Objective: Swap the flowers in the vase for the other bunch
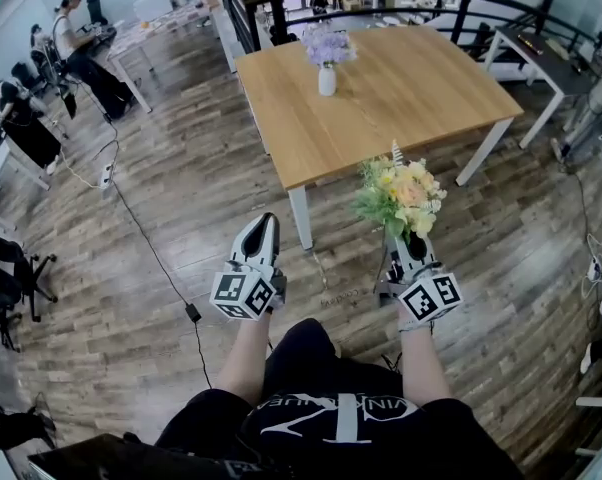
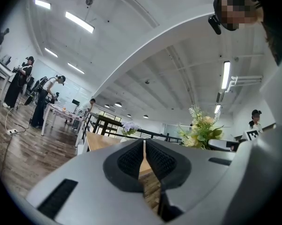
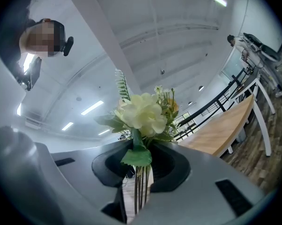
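Both forearms are extending forward above the floor, short of the worktop. The left claw is pointing level, its jaws pressing together on nothing. The right claw is tilting slightly upward and clamping the stems of the yellow bunch. The vase is standing on the worktop, well apart, holding the purple flowers. In the head view, foliage is covering the right claw's tips and the stems.

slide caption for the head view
Right gripper holds a yellow bouquet near the table, where purple flowers fill a white vase; left gripper shut.
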Available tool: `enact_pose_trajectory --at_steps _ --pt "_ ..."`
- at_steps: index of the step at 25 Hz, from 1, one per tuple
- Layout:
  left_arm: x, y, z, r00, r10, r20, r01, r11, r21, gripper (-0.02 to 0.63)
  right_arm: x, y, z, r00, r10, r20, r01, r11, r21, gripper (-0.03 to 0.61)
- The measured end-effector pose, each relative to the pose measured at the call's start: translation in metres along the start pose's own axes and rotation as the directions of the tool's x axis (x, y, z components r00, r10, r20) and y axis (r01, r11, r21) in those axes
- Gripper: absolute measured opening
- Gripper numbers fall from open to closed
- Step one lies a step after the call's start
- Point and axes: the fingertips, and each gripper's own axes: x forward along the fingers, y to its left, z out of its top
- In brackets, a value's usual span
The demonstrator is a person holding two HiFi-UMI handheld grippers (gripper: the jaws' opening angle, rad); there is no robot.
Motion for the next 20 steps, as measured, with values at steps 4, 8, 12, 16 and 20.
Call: enact_pose_trajectory --at_steps 4,8,12,16,20 --pt "0.008 0.007 0.001 1.000 0.016 0.024 -0.014 0.998 -0.061 0.021 0.007 -0.013 -0.007 1.000 -0.010 -0.014 0.010 1.000 0.013 0.095" --pt "0.036 0.026 0.006 0.999 0.030 0.041 -0.027 0.997 -0.070 0.021 0.032 -0.031 -0.012 1.000 -0.006 -0.022 0.007 1.000 0.020 0.095" --pt "0.076 0.036 0.006 0.999 0.025 0.045 -0.022 0.997 -0.071 0.021 0.066 -0.052 -0.007 0.999 0.009 -0.043 -0.009 1.000 -0.007 0.095" --pt "0.119 0.047 0.007 0.999 0.015 0.035 -0.012 0.997 -0.076 0.021 0.103 -0.074 0.004 0.999 0.008 -0.036 -0.008 1.000 -0.005 0.095" --pt "0.149 0.054 0.007 1.000 0.000 0.027 0.001 0.997 -0.072 0.021 0.127 -0.089 0.005 1.000 0.012 -0.025 -0.012 1.000 0.017 0.095"
